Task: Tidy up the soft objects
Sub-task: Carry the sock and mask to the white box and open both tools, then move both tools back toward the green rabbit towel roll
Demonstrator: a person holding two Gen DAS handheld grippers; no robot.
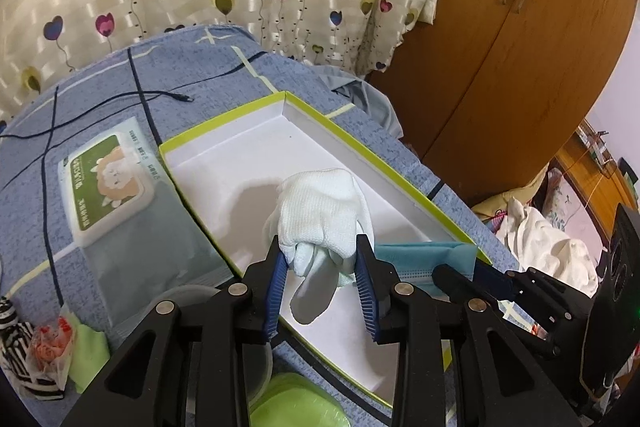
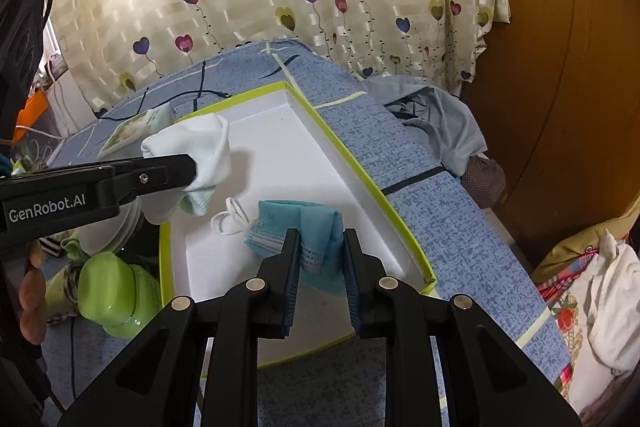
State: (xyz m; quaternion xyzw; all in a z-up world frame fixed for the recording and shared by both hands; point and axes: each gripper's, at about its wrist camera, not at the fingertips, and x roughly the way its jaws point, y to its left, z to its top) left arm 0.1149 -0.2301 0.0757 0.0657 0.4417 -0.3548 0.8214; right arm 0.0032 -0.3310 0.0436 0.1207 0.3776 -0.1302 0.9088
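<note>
A shallow white box with a lime-green rim (image 1: 224,115) (image 2: 332,143) lies on the blue bed cover. My left gripper (image 1: 322,251) is shut on a rolled white sock (image 1: 320,211) and holds it above the box; it also shows in the right wrist view (image 2: 200,143). My right gripper (image 2: 320,239) is shut on a folded blue face mask (image 2: 304,223) that rests low in the box's near right corner. The mask also shows in the left wrist view (image 1: 416,259), held by the right gripper's fingers (image 1: 452,277).
A wet-wipes pack (image 1: 108,183) lies left of the box. A black cable (image 1: 160,95) runs across the bed. A green jar (image 2: 116,291), striped cloth (image 1: 16,359) and green cloth (image 1: 90,355) sit at the near left. Wardrobe (image 1: 500,67) stands right.
</note>
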